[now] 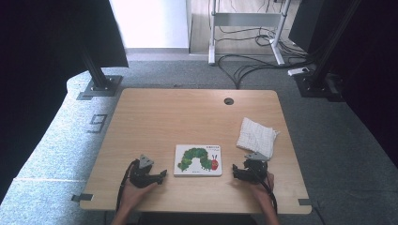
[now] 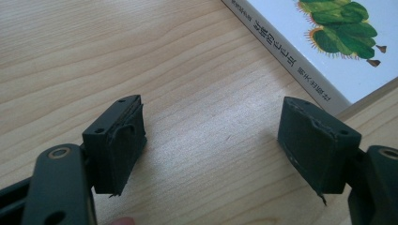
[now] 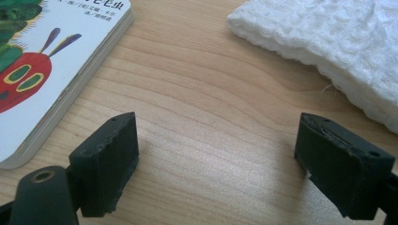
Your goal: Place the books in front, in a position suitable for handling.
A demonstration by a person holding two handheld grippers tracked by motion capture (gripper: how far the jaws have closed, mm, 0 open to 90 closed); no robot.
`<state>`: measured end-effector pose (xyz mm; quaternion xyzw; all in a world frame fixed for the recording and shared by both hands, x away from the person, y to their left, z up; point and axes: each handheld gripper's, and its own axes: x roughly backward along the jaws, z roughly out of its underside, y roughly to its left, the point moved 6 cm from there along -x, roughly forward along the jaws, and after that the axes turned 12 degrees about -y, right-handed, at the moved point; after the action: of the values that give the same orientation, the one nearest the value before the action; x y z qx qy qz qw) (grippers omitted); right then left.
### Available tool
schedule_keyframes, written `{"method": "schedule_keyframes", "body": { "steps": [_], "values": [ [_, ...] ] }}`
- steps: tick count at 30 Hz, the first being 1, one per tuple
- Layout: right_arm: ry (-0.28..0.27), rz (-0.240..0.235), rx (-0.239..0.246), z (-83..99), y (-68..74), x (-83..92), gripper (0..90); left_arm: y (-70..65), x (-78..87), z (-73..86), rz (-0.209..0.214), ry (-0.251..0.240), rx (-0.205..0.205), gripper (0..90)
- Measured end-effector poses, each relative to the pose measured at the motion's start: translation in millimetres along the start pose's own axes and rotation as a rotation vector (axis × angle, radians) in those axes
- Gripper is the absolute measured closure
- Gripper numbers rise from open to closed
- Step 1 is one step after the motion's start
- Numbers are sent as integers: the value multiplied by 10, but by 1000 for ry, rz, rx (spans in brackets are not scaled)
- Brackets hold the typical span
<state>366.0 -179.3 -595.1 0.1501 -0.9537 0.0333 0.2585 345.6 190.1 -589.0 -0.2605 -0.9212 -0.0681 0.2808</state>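
- Book [image 1: 198, 160] lies flat near the table's [image 1: 155, 112] front edge, midway between the two claws, cover up: green caterpillar with a red head.
- Left claw [image 1: 162, 175] sits just left of the book, low over the wood; jaws apart, nothing between them. In the left gripper view [image 2: 211, 140] the book's spine [image 2: 300, 70] lies just beyond the right jaw, not touching.
- Right claw [image 1: 234, 171] sits just right of the book; jaws spread wide, bare wood between them [image 3: 216, 159]. Book corner [image 3: 56, 70] near the left jaw, white cloth [image 3: 328, 42] beyond the right jaw.
- Cloth [image 1: 256, 136], folded and waffle-textured, lies near the table's right edge, behind the right claw.
- Open room: whole back half of the table is bare wood, bar a small round cable hole [image 1: 228, 101].
- Writing: black characters along the spine and on the cover's corner, probably Chinese; too tilted to read.
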Motion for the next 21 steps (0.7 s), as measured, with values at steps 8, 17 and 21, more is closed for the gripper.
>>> {"method": "schedule_keyframes", "body": {
  "steps": [8,17,21],
  "values": [
    [1,15,-3,-7,3,-11,132,-9,-7,-1,-4,3,-10,227],
    [-19,36,-10,-91,66,-11,186,-37,-4,3,1,5,-21,228],
    [-47,27,-7,-201,84,-11,185,-39,-5,3,1,5,-20,229]
  ]
}}
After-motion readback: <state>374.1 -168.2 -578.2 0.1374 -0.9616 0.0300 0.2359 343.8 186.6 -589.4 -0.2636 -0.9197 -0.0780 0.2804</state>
